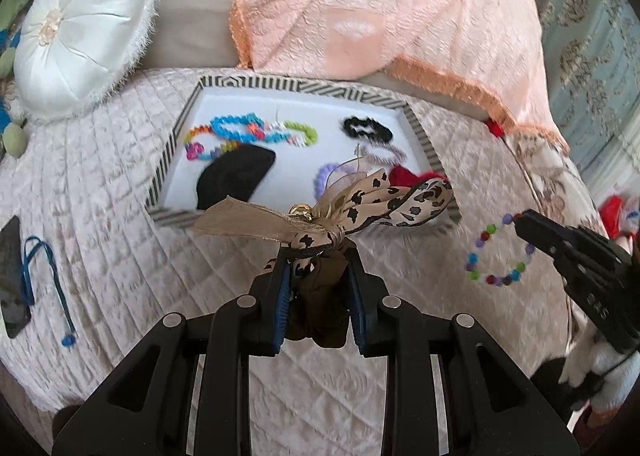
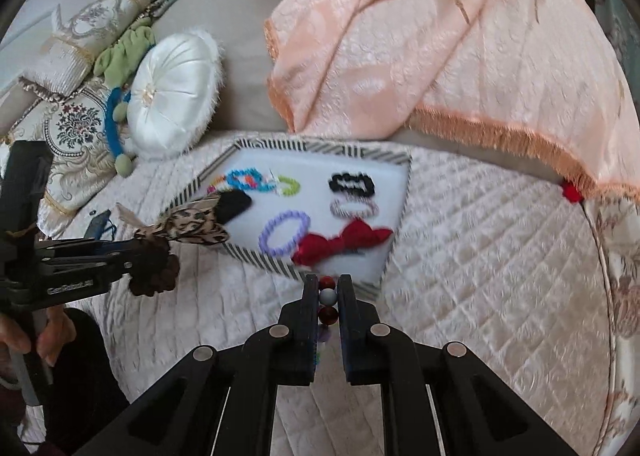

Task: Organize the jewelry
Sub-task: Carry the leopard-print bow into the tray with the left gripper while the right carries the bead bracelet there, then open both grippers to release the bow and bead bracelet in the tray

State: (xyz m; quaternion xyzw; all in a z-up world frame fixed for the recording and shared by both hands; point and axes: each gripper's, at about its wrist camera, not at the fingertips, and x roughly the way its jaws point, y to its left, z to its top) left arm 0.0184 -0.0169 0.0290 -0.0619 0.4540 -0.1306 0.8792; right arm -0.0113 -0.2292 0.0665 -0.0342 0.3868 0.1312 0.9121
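My left gripper (image 1: 318,256) is shut on a brown scrunchie with a leopard-print bow (image 1: 360,203) and holds it just in front of the striped tray (image 1: 256,83). It also shows in the right wrist view (image 2: 160,252). My right gripper (image 2: 328,288) is shut on a multicoloured bead bracelet (image 2: 328,298), which hangs from its tips in the left wrist view (image 1: 500,252). The tray (image 2: 320,145) holds coloured coil hair ties (image 1: 240,131), a black clip (image 1: 366,127), a black pouch (image 1: 236,175), a purple coil tie (image 2: 284,234) and a red bow (image 2: 340,242).
A white round satin cushion (image 1: 80,31) lies at the back left. A peach blanket (image 1: 380,3) is draped behind the tray. A blue cord (image 1: 44,276) and a dark object (image 1: 10,276) lie on the quilted cover (image 1: 120,215) at the left.
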